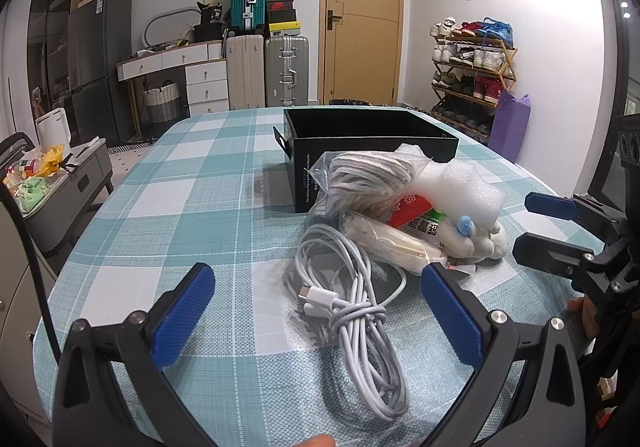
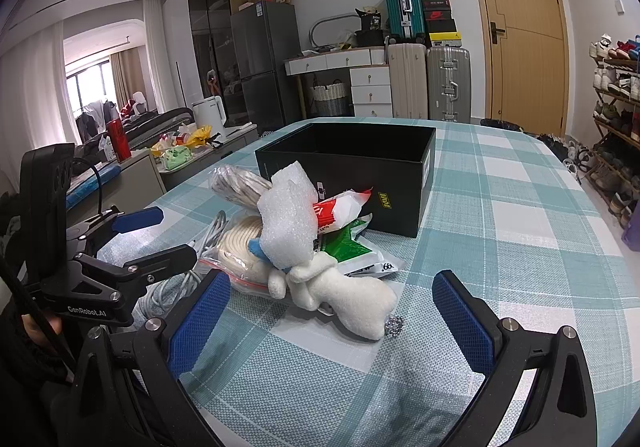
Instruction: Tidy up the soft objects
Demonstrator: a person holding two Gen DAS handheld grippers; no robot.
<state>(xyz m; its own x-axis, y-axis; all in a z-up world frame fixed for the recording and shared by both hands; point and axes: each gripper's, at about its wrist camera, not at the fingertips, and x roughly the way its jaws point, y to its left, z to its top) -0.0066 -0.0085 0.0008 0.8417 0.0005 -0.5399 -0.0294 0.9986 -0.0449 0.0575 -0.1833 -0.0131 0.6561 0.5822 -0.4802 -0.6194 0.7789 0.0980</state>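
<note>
A pile of soft things lies on the checked tablecloth in front of an open black box (image 1: 368,135) (image 2: 348,155). It holds a coiled white cable (image 1: 360,311), a bagged striped cloth (image 1: 360,179), a white foam sheet (image 1: 460,187) (image 2: 288,219), a red-green packet (image 2: 340,211), a bagged cream roll (image 1: 388,243) and a white plush toy (image 2: 340,295). My left gripper (image 1: 320,307) is open, its pads either side of the cable. My right gripper (image 2: 332,315) is open around the plush toy and also shows in the left wrist view (image 1: 536,227).
The table's far edge lies behind the box. Suitcases (image 1: 268,71), a white desk (image 1: 192,67), a wooden door (image 1: 364,15) and a shoe rack (image 1: 468,75) stand beyond. A low cabinet with clutter (image 1: 48,175) stands left of the table.
</note>
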